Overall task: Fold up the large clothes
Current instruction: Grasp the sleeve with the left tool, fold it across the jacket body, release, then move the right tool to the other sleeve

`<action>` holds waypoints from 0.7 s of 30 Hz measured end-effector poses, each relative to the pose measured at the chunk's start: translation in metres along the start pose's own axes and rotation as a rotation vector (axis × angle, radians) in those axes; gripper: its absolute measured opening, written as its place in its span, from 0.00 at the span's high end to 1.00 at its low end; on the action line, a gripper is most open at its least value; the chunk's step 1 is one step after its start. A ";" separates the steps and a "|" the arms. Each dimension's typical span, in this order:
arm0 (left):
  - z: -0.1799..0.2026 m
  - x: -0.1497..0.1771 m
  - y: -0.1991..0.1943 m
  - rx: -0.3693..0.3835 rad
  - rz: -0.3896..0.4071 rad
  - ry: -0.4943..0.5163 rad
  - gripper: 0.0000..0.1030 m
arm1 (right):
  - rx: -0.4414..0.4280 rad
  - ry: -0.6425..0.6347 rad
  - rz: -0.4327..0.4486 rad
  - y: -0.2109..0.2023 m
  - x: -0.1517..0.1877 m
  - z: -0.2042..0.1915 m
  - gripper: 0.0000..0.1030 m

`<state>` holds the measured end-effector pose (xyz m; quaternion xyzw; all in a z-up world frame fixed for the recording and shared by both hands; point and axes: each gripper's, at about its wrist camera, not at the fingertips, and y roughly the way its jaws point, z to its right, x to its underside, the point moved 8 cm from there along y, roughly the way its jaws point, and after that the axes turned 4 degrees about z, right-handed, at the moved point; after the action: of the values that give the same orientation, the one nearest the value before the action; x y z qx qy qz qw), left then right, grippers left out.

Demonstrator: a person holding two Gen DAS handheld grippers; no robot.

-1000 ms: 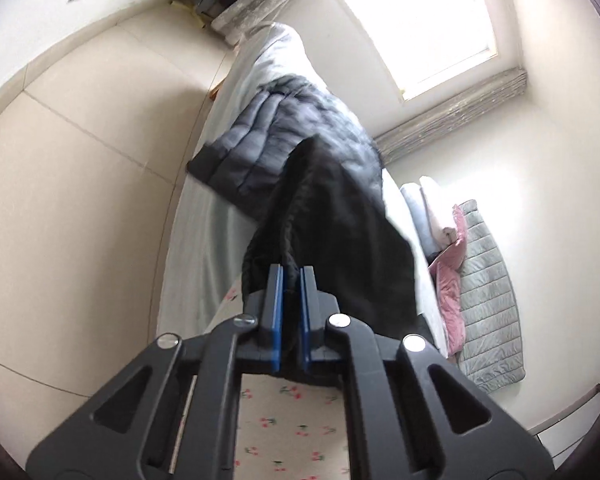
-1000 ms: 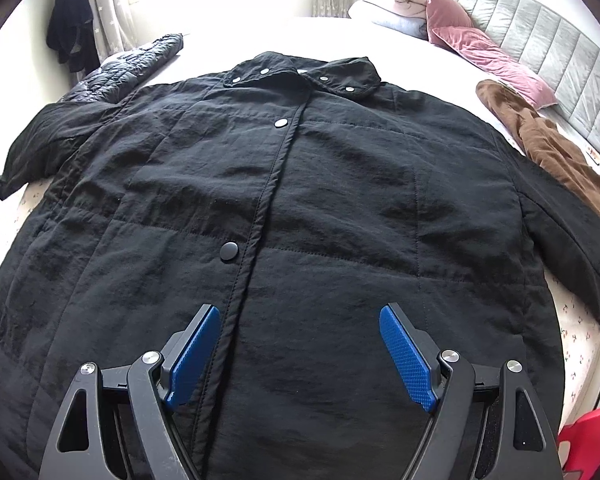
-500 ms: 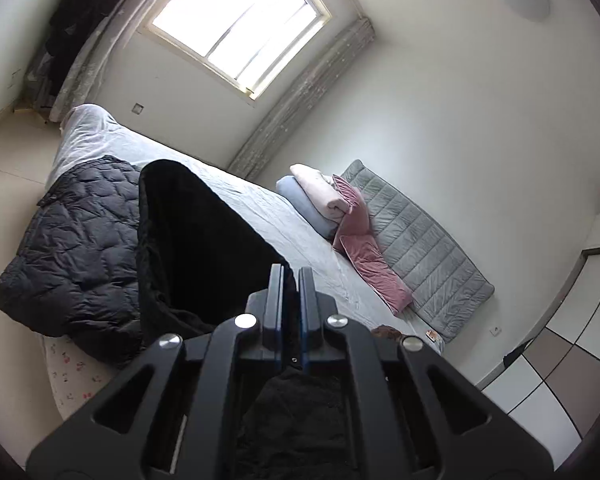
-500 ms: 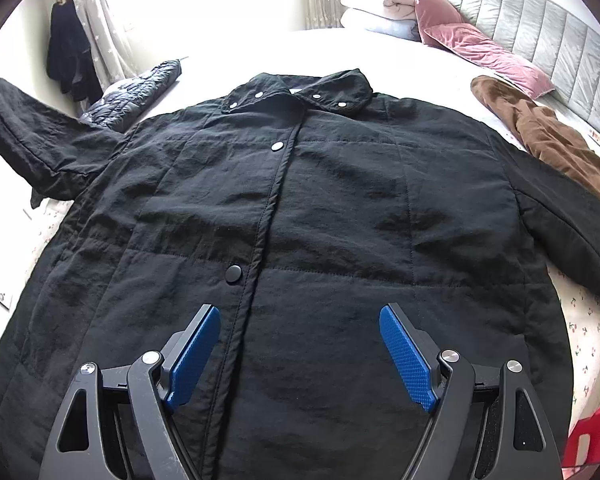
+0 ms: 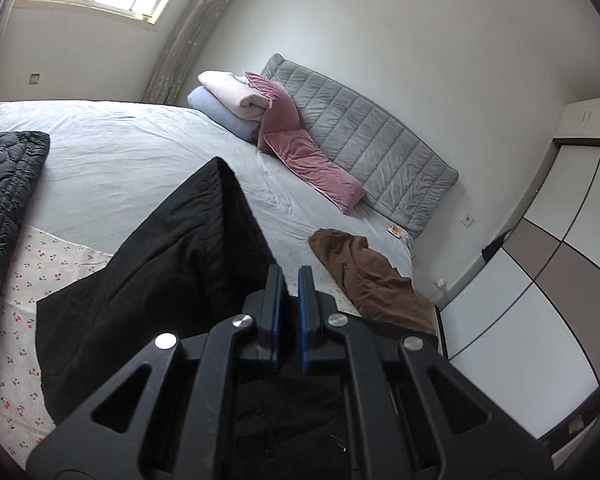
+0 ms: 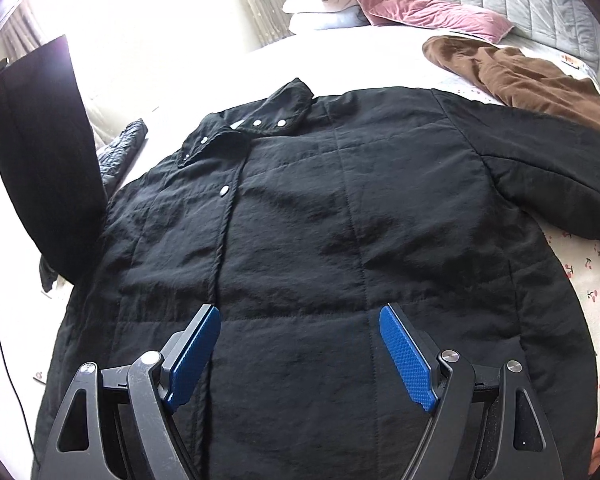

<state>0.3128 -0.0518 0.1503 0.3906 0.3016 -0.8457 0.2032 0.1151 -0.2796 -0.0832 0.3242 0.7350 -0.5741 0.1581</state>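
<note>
A large black padded coat [image 6: 320,240] lies front up on the bed, collar toward the far side. My left gripper [image 5: 289,276] is shut on the coat's left sleeve [image 5: 172,248] and holds it lifted above the bed; the raised sleeve [image 6: 40,152] shows at the left of the right wrist view. My right gripper [image 6: 300,320] is open and empty, hovering just above the coat's lower front. The coat's right sleeve [image 6: 540,184] lies flat on the bed.
A brown garment [image 6: 532,76] lies by the right sleeve. A dark quilted jacket [image 5: 8,192] lies at the bed's left side. Pink and white pillows [image 5: 260,112] sit against the grey headboard [image 5: 372,144]. A wardrobe [image 5: 548,280] stands to the right.
My left gripper has lifted the sleeve and swung it up and over toward the coat body. The right gripper stayed open and shifted slightly right over the lower front.
</note>
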 end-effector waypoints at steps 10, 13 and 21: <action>-0.068 0.015 -0.028 -0.213 -0.038 0.136 0.35 | -0.079 0.097 -0.020 0.005 -0.003 0.010 0.19; -0.119 0.033 -0.041 -0.307 -0.075 0.126 0.35 | -0.141 0.097 -0.051 0.005 -0.001 -0.003 0.19; -0.219 0.092 -0.033 -0.385 -0.206 -0.011 0.79 | -0.254 0.152 -0.166 0.055 -0.031 -0.047 0.23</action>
<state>0.3551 0.1084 -0.0228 0.3073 0.4948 -0.7908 0.1880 0.1808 -0.2366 -0.0916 0.2823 0.8358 -0.4615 0.0937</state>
